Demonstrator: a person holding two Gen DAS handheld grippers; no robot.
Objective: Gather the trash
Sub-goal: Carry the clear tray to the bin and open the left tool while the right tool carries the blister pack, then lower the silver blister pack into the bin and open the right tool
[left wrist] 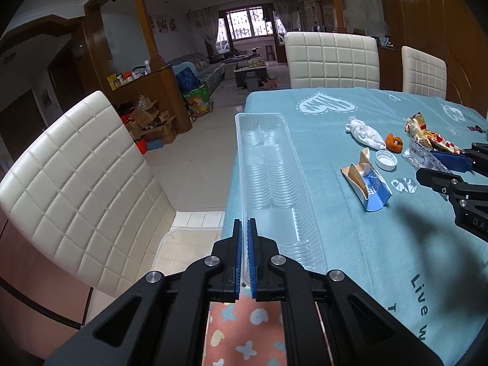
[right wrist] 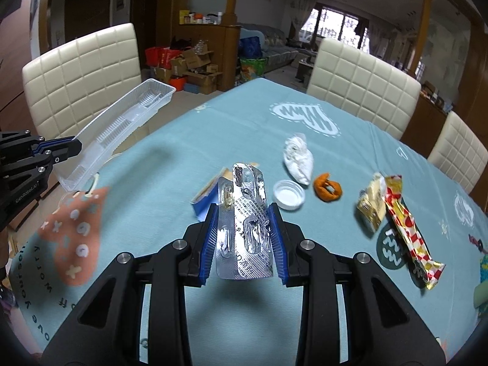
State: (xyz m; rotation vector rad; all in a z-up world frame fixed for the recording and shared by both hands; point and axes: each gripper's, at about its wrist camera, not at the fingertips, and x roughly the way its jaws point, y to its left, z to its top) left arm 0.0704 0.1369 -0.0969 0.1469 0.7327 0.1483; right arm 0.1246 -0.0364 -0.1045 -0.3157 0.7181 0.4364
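My left gripper (left wrist: 245, 222) is shut on the near edge of a long clear plastic tray (left wrist: 268, 164), which is lifted and juts out past the table's left edge. A pink patterned face mask (right wrist: 76, 231) dangles under the tray's held end; what holds it is unclear. My right gripper (right wrist: 244, 207) is shut on two silver blister packs (right wrist: 247, 235), raised above the teal tablecloth (right wrist: 170, 164). On the cloth lie a torn blue carton (right wrist: 202, 198), a white cap (right wrist: 288, 195), a crumpled tissue (right wrist: 297, 158), an orange peel (right wrist: 328, 187) and snack wrappers (right wrist: 408, 228).
White padded chairs stand around the table: one at the left (left wrist: 76, 183), two at the far side (left wrist: 332, 61). A clear bin (left wrist: 183, 253) sits on the floor below the table's left edge. Cardboard boxes (left wrist: 152, 122) clutter the floor beyond.
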